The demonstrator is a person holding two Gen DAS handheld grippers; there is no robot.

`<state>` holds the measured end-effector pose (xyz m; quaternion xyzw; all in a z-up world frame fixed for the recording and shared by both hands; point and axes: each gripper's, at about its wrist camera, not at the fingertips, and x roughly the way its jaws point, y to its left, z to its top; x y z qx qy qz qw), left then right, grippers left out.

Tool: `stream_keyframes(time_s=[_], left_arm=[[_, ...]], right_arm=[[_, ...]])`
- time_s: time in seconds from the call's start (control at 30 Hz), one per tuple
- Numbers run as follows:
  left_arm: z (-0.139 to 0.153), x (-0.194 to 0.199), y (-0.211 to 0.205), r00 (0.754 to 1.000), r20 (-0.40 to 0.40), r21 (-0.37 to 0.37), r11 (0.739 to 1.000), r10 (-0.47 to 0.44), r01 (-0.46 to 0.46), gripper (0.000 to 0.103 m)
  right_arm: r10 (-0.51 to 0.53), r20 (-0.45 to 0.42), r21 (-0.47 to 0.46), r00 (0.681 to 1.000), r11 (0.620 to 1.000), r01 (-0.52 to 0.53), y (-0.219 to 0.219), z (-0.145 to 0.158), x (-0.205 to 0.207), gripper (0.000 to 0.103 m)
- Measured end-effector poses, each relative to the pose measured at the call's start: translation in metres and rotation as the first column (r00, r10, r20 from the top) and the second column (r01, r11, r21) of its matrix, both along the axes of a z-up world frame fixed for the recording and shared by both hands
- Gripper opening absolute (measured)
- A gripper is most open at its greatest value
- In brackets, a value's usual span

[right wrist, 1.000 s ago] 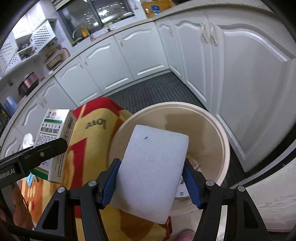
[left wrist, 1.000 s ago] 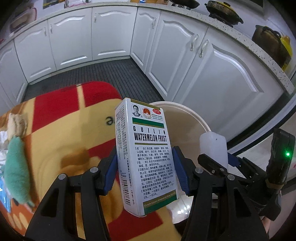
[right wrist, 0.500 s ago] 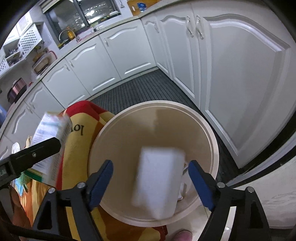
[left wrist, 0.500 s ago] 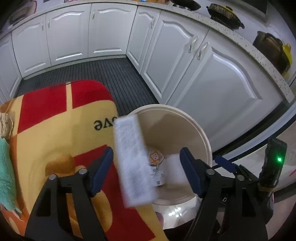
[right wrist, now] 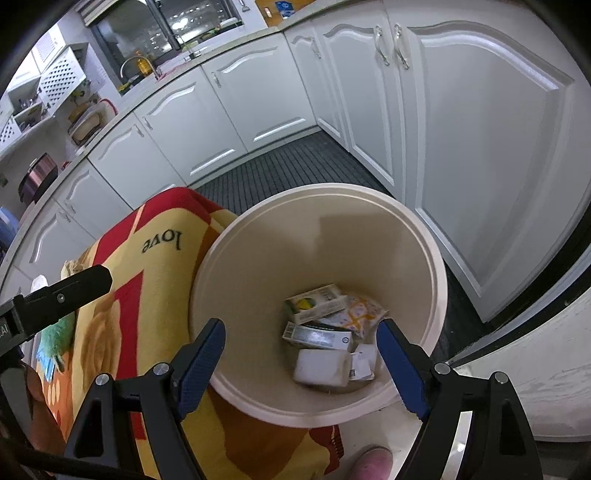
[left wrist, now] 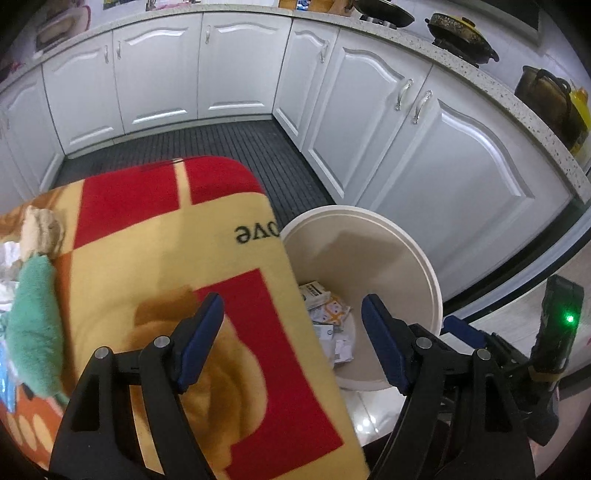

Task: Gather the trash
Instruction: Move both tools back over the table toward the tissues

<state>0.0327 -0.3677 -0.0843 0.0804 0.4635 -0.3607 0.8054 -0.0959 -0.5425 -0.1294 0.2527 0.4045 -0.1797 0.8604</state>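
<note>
A cream round bin [right wrist: 439, 266] stands on the floor beside the blanket-covered table. At its bottom lie a white foam block [right wrist: 321, 365], small cartons [right wrist: 314, 306] and paper packets. My right gripper [right wrist: 301, 332] hangs above the bin's mouth, open, with nothing between its blue pads. My left gripper [left wrist: 293, 314] is open and bare too, over the blanket's edge next to the bin [left wrist: 424, 266]. In the left wrist view part of the trash [left wrist: 325, 310] shows behind the blanket. One left finger [right wrist: 99, 277] juts into the right wrist view.
A red and yellow blanket [left wrist: 166, 258] printed "love" covers the table, with a green plush toy [left wrist: 33, 317] at its left. White cabinets [left wrist: 424, 147] ring a dark ribbed floor mat [left wrist: 221, 144]. Pots [left wrist: 458, 33] stand on the counter. A shoe tip [right wrist: 369, 465] is near the bin.
Both grippers opened. The medicine box left my left gripper and the white block left my right gripper; both dropped into the bin.
</note>
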Motion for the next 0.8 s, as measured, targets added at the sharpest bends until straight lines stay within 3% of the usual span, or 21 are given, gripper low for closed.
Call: stream_keyframes(time_s=[0.43,0.8], left_arm=[[0.017,-0.008,0.071,0.992,0.081,0.024,0.994,0.101,-0.103,0.076],[0.022,0.013,0.189,0.953,0.091,0.045,0.955,0.288,-0.293,0.077]], right_arm=[[0.098,0.032,-0.035,0.995,0.995,-0.097,0.052,0.026,0.008,0.082],[0.244,0.063,-0.024,0.968,0.970,-0.242,0.119,0.039,0.036,0.082]])
